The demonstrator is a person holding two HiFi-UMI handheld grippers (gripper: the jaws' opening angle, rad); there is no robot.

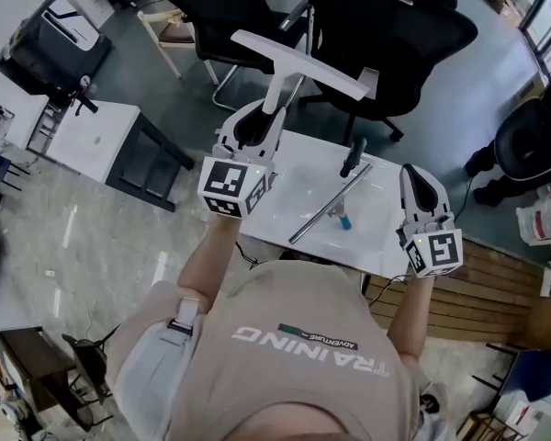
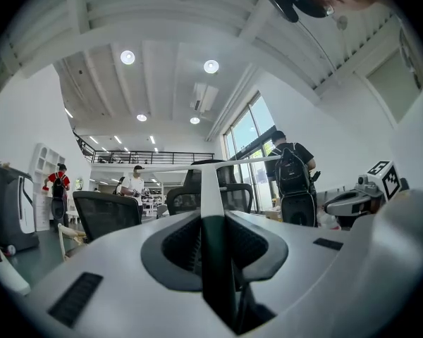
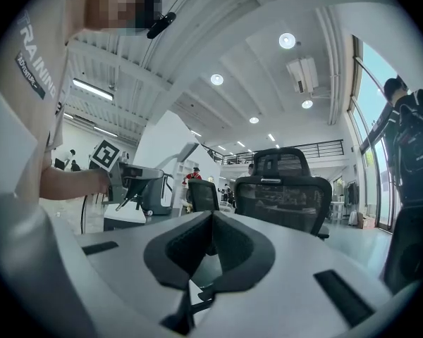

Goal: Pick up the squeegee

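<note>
The white squeegee is up in the air above the white table, with its long blade lying crosswise at the top. My left gripper is shut on its handle. In the left gripper view the handle stands upright between the jaws of the left gripper, and the blade crosses above it. My right gripper hovers at the table's right edge. It is shut, and in the right gripper view the right gripper has nothing between its pads.
A long metal tool with a black handle and a small blue piece lies on the table. Black office chairs stand behind the table. A low white stand is at the left and wooden planks at the right. A person with a backpack stands by the windows.
</note>
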